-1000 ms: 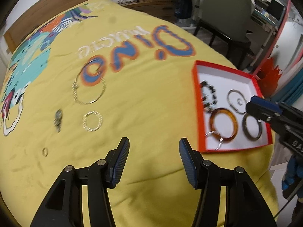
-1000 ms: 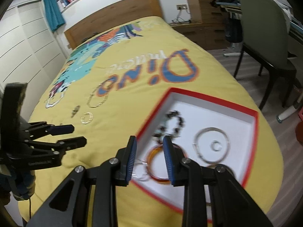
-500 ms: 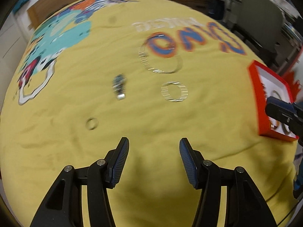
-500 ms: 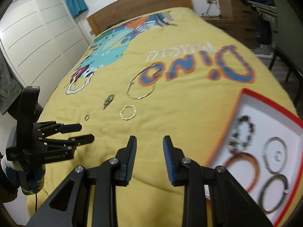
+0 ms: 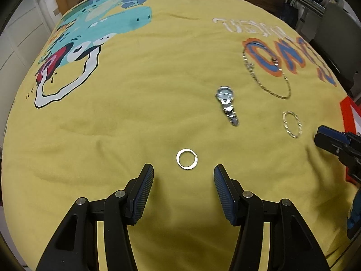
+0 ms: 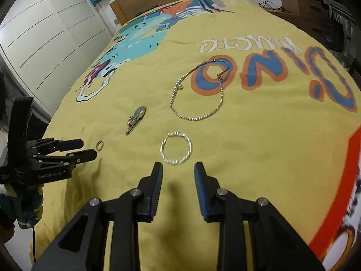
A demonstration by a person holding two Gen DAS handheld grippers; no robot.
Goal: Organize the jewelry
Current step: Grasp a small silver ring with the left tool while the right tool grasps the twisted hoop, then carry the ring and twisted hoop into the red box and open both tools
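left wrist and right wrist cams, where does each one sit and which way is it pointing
Left wrist: on the left gripper, low over the yellow bedspread, aimed at the small ring; its open fingers and the right gripper show.
Right wrist: on the right gripper, aimed at the twisted bracelet; its open fingers and the left gripper show.
Shared: ring, bracelet, watch, chain necklace, red box.

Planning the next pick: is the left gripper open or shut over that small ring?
Open. The left gripper has its fingers wide apart, empty, with the small ring flat on the yellow blanket just ahead.
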